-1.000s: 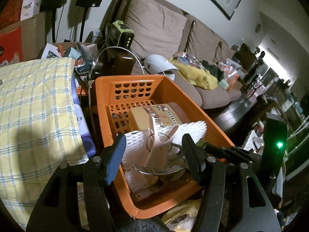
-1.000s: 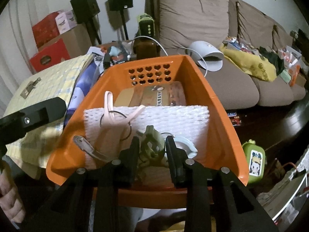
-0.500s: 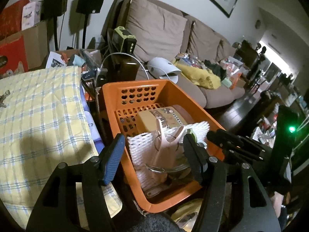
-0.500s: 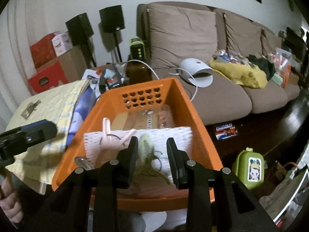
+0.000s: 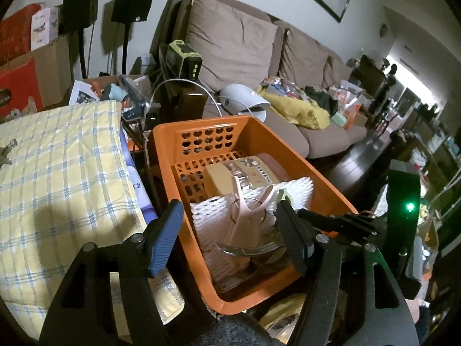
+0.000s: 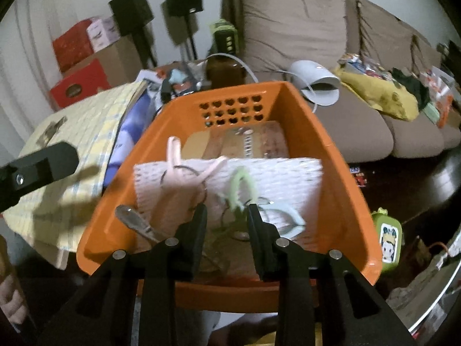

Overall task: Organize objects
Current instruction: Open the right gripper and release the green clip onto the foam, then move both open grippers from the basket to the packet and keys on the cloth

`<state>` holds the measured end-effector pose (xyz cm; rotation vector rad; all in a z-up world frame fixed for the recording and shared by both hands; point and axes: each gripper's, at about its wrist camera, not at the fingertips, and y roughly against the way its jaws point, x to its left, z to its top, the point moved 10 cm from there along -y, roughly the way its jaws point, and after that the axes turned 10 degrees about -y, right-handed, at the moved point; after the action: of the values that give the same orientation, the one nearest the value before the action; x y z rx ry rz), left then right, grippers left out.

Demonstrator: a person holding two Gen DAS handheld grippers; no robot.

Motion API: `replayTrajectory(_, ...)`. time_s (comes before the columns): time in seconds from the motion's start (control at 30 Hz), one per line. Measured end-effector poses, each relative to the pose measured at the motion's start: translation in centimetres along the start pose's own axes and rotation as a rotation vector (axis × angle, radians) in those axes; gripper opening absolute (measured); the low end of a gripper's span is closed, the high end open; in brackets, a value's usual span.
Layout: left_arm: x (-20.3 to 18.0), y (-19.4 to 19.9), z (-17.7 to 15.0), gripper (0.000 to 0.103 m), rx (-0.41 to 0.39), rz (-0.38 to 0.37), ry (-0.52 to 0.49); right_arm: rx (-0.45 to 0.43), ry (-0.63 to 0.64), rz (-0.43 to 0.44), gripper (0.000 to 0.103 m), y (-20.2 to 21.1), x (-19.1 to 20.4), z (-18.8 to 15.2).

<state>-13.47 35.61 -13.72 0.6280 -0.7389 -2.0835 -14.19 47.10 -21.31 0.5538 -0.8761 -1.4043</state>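
Observation:
An orange basket (image 5: 201,124) (image 6: 230,89) holds a brown box (image 5: 250,173), white foam netting (image 5: 296,190) (image 6: 288,178), a pink strap on a key ring (image 5: 245,219) (image 6: 173,184) and a metal spoon-like piece (image 5: 247,249) (image 6: 132,219). My left gripper (image 5: 227,210) straddles the basket's left wall with nothing pressed between its jaws, which are opening. My right gripper (image 6: 227,209) hangs over the basket's near end. Its jaws are closing on a small green charm whose light-green loop (image 6: 242,181) sticks out past the tips, though the view is blurred.
A yellow checked cloth (image 5: 57,173) covers the surface left of the basket. Behind stand a brown sofa (image 5: 230,37) with a white device (image 5: 245,102), cables, speakers and cardboard boxes. A green case (image 6: 387,238) lies on the dark floor to the right.
The right gripper rose with the green charm, then came back down close over the basket. The left gripper's jaws spread wider, and its blue pad now sits outside the basket's left wall.

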Motion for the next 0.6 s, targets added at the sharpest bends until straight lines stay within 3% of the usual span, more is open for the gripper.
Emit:
replayTrajectory(0.13, 1.0, 0.8, 0.4, 0.064, -0.020, 0.030, -0.006, -0.004, -0.007, 0.040, 0.028, 0.2, 0.5, 0.1)
replayTrajectory(0.43, 6.6, 4.2, 1.6, 0.064, -0.076, 0.131, 0.036, -0.130, -0.100, 0.064, 0.030, 3.0, -0.8, 2.4)
replayTrajectory(0.6, 10.5, 5.0, 1.3, 0.066, -0.061, 0.194, 0.093, -0.125, -0.153, 0.103, 0.031, 3.3, -1.4, 2.8)
